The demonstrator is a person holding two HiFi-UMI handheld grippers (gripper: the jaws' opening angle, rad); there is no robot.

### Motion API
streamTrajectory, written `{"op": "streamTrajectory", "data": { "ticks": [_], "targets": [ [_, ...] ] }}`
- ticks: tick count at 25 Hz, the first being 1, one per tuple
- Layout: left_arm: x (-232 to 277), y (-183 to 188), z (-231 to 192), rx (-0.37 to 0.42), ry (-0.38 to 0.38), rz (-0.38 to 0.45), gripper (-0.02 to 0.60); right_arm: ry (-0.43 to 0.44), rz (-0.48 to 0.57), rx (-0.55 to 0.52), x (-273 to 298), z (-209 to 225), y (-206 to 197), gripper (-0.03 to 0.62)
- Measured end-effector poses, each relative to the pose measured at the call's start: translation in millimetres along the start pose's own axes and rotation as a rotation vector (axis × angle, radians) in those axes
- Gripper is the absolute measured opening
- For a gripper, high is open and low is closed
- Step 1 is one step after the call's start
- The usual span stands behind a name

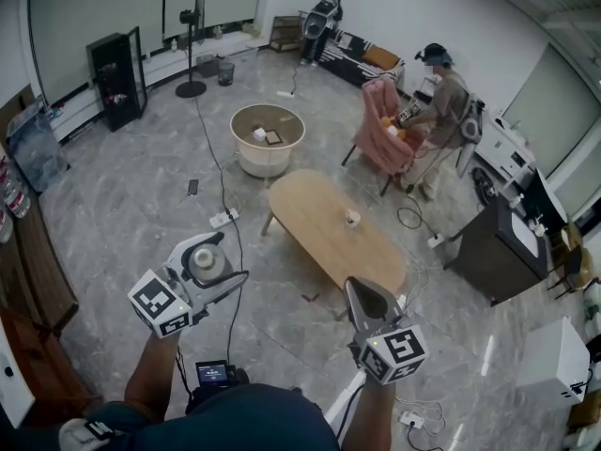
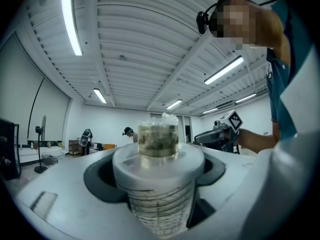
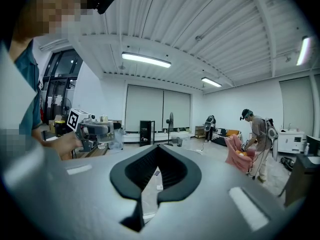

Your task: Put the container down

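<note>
Holds the container (image 2: 159,206) upright in the left gripper (image 2: 159,181), with the dark pads (image 2: 102,176) spread wide and pressed against its clear, grid-marked wall from both sides. Shows a white lid (image 2: 159,163) on top of it and a clear knob (image 2: 158,140) above that, with something greenish inside. Hangs in the air over the grey marbled floor (image 1: 113,224), to the left of the oval wooden table (image 1: 310,205) and well apart from it, lid upward as seen in the head view. Grips nothing in the right gripper (image 3: 158,149): closed tip to tip, with only floor visible through the slit behind the tips. Points toward the near end of the table in the head view. Finds a small white cup (image 1: 352,217) on the tabletop, a round tub (image 1: 263,164) on the floor beyond the table, and further off a pink armchair (image 1: 380,130) with another person (image 1: 441,97) bent over it.
</note>
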State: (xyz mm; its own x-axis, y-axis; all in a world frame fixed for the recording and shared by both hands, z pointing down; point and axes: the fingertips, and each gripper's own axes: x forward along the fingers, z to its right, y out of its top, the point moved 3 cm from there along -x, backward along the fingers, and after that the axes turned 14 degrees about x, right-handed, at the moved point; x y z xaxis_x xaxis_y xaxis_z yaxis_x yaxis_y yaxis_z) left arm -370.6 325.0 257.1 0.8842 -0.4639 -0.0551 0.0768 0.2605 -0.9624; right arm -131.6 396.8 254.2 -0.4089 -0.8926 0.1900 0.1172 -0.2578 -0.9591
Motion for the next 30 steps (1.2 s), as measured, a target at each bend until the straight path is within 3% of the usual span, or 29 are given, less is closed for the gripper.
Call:
{"op": "streamTrajectory", "data": {
  "ticks": [15,22,30],
  "targets": [
    [5.1,-18.5,-31.5,-0.025,0.046,-0.015,0.344,0.049,0.009,0.022,50.1,13.5,10.5,0.011],
    [28.8,-20.3,-45.6,0.0,0.11,-0.064,0.344,0.123,0.025,0.041,82.7,49.6,23.4,0.011],
    [90.2,-25.1,-55.4,0.013,0.172,-0.104,0.344,0.206,0.021,0.058,120.6,116.8,42.9,0.011]
  ]
}}
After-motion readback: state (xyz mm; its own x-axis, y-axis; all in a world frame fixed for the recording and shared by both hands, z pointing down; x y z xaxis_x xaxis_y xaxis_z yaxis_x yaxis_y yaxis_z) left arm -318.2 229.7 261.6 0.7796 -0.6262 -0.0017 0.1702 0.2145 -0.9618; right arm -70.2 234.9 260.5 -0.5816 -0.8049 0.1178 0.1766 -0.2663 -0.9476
